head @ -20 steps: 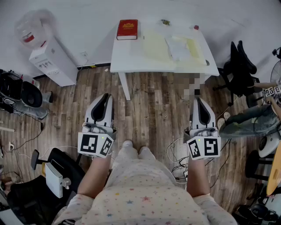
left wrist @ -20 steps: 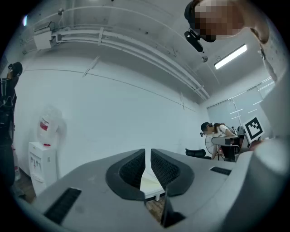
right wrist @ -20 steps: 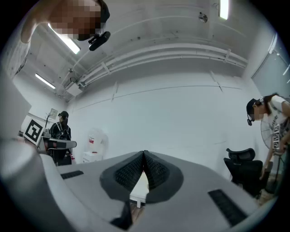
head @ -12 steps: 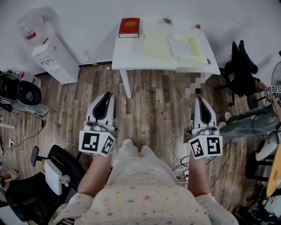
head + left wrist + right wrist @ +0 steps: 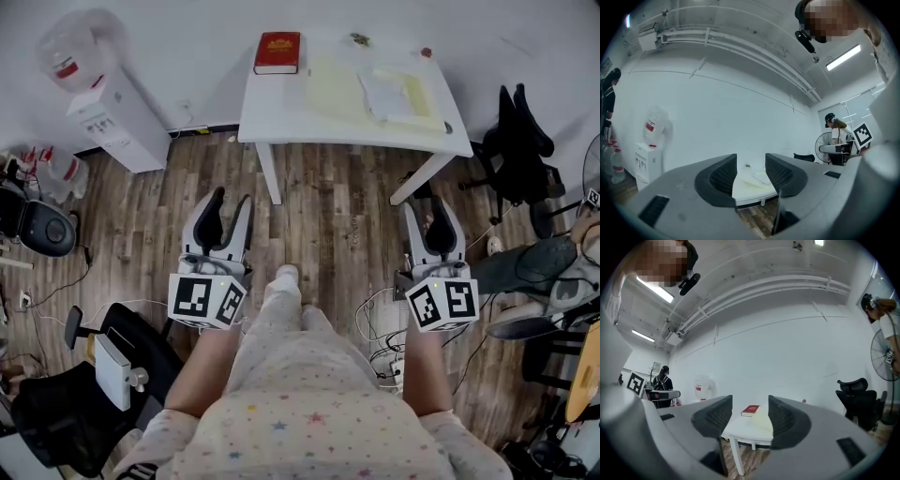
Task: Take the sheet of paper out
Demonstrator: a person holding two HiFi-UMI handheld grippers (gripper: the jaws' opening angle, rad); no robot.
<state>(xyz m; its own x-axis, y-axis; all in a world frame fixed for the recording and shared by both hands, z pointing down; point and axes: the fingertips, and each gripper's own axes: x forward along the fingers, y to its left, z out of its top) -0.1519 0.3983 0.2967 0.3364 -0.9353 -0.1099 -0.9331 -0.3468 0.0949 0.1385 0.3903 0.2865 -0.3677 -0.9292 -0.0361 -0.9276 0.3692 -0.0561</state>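
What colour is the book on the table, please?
The book is red; the head view shows it best.

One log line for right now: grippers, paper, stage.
stage: approach, standing short of table | left gripper: open, empty | right gripper: open, empty | sheet of paper: on table, untouched

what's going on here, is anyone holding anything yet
A person stands on the wood floor, short of a white table, with a hand-held gripper in each hand. The left hand-held gripper and the right hand-held gripper both point toward the table, jaws apart and empty. On the table lie a red book and white paper on what looks like a pale yellow folder, all untouched.
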